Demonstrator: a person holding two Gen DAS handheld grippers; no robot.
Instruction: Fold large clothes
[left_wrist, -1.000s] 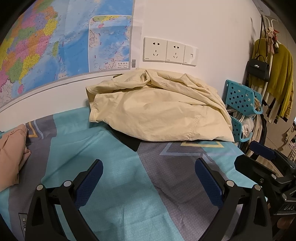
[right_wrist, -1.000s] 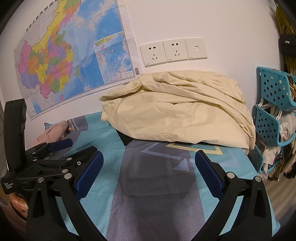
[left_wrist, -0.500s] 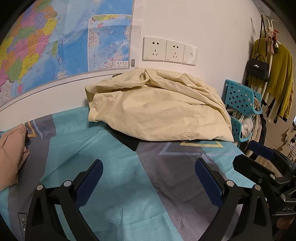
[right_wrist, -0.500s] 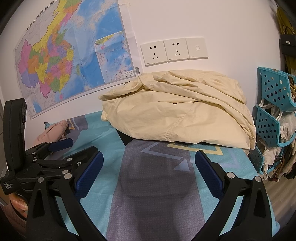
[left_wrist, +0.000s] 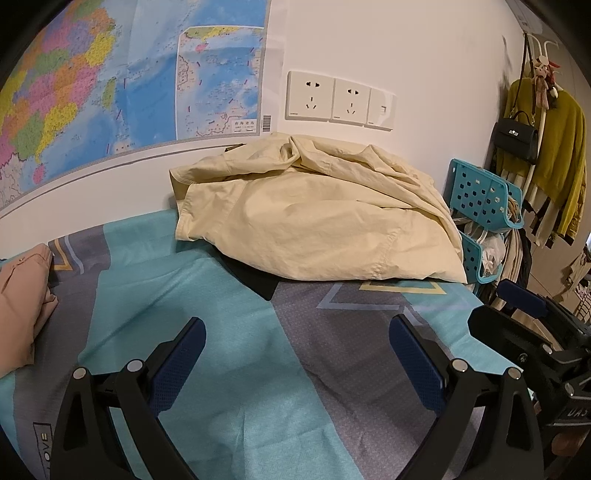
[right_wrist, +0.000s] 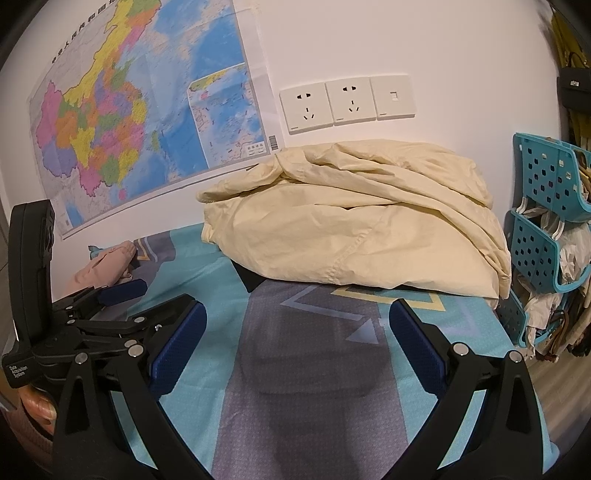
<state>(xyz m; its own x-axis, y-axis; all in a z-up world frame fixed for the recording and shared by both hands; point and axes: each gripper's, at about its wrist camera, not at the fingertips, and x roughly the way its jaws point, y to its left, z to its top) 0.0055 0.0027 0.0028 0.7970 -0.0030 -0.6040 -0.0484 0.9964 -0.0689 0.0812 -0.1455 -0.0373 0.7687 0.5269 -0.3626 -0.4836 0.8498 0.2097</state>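
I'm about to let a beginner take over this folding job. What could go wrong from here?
The cream garment lies bunched against the wall, so open tongs may pinch several layers at once. A dark item pokes out beneath it and could get dragged along. The teal basket rack stands close beside the pile; fabric might snag there.

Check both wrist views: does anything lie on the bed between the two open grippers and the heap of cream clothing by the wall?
Nothing visible does. Only bare bedsheet lies between the left gripper, the right gripper and the cream garment. The pink garment lies off to the left.
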